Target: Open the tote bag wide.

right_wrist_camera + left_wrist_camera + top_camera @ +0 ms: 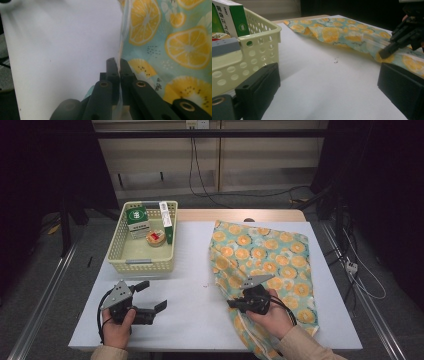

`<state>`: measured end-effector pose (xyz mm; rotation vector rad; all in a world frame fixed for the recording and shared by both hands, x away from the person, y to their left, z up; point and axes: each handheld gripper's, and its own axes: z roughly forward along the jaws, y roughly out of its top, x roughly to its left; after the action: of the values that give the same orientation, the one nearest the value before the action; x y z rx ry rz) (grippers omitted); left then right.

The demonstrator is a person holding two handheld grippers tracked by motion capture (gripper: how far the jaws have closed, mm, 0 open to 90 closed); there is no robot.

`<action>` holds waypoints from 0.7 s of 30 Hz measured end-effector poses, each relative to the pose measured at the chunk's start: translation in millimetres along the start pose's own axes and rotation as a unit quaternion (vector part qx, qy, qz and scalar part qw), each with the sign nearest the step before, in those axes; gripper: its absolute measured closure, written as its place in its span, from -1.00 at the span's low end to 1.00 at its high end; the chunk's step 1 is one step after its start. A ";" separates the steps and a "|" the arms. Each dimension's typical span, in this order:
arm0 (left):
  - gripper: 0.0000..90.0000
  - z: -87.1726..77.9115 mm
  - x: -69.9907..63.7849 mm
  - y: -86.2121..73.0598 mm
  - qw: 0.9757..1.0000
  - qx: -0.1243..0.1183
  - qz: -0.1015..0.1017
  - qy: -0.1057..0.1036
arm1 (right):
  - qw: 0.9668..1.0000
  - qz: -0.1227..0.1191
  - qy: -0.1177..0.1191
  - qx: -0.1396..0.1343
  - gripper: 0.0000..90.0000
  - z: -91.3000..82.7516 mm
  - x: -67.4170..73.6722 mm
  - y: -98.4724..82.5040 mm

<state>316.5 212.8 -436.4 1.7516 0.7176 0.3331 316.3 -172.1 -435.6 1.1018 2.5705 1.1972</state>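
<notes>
A cloth (pixel 265 255) printed with orange slices on pale green lies crumpled over the right half of the white table (pixel 190 270). My right gripper (pixel 231 302) is at the cloth's left edge near the front, shut on it. In the right gripper view the jaws (pixel 117 62) meet with the thin cloth edge (pixel 175 45) pinched between them. My left gripper (pixel 151 296) rests on the bare table at the front left, open and holding nothing. The left gripper view, through its wide-apart jaws (pixel 328 75), shows the cloth (pixel 337 32) and my right gripper (pixel 387 51) biting its edge.
A cream plastic basket (pixel 120 240) stands at the table's back left, with a green box (pixel 137 220), a tall narrow box (pixel 166 217) and a small round item (pixel 155 238) inside. The basket's wall (pixel 259 40) is close to my left gripper. Cables hang beyond the table's far edge.
</notes>
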 end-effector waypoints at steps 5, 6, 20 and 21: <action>-0.90 1.0 -0.7 -0.1 1.000 -0.001 -0.001 -0.002 | 1.000 0.014 -0.005 -0.028 1.00 -5.2 -13.6 21.4; -0.90 1.3 -0.5 -0.1 1.000 0.000 -0.001 -0.003 | 0.999 0.017 -0.007 -0.035 1.00 -5.8 -16.7 27.0; -0.90 0.6 3.1 -1.3 1.000 0.002 -0.002 -0.004 | 0.998 0.000 -0.035 -0.061 1.00 33.4 -30.9 106.7; -0.90 0.6 3.2 -1.4 1.000 0.002 -0.002 -0.005 | 0.997 -0.007 -0.045 -0.060 1.00 37.5 -32.7 111.7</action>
<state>318.9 214.6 -438.4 1.7546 0.7163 0.3203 417.9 -121.9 -389.7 1.0842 2.4019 1.2521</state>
